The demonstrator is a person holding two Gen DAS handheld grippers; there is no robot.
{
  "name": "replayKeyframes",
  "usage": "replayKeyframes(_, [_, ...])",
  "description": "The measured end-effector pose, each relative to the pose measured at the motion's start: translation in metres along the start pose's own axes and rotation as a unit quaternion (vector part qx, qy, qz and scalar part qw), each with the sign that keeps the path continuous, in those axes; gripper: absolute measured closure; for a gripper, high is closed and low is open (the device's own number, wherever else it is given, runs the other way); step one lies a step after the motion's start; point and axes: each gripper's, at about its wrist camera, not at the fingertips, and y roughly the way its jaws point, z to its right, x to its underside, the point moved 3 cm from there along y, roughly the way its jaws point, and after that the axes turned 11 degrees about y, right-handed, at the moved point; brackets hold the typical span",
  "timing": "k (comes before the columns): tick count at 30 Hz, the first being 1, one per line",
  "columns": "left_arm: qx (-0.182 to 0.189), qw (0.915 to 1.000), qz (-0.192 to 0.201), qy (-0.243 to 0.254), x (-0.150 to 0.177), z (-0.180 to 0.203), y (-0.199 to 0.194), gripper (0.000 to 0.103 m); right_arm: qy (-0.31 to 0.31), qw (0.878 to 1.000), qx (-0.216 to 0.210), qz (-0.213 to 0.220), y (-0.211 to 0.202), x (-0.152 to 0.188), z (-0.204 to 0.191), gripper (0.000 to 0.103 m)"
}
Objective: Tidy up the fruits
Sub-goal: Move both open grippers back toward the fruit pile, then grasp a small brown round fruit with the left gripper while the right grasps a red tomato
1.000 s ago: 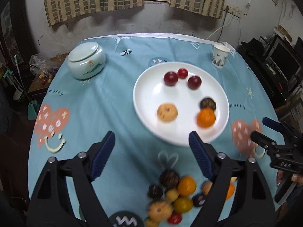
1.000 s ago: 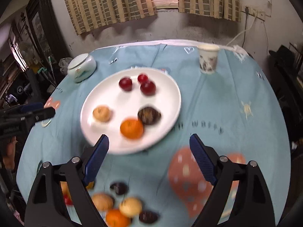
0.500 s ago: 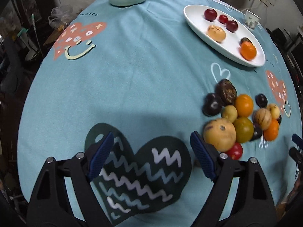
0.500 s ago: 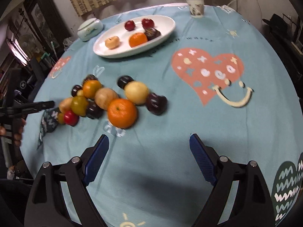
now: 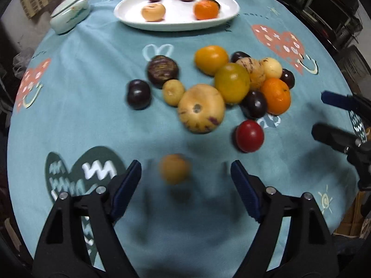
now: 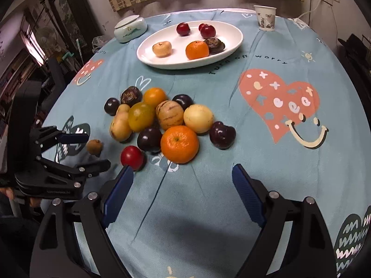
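Tablecloth (image 5: 92, 88): brown fruit (image 5: 174, 168) between left gripper (image 5: 185, 176) jaws.

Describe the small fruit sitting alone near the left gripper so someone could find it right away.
Start from the fruit pile on the blue tablecloth. Look toward the left gripper: a small brown fruit lies apart, between its open fingers. It alone touches no other fruit.

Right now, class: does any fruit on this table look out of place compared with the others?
Yes. One small brownish fruit lies alone on the tablecloth, apart from the pile and not on the white plate. It sits between the left gripper's jaws, which are closing but not yet touching it.
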Motion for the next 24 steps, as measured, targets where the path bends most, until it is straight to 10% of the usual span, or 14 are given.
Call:
replayKeyframes(8, [-0.027, 0.9972, 0.0, -0.07, 0.04, -0.048, -0.018, 0.022, -0.012, 1.0, -0.016, -0.018, 0.007, 0.019, -0.007, 0.016])
replayKeyframes(19, [0.003, 0.9999, 0.01, -0.002, 0.005, -0.009, 0.004, 0.024, -0.04, 0.997, -0.045, -0.043, 0.02, 0.019, -0.046, 0.016])
replayKeyframes(24, [0.021, 0.9997, -0.004, 0.013, 0.002, -0.004, 0.016, 0.069, -0.03, 0.998, -0.047, -0.043, 0.02, 0.02, -0.045, 0.016])
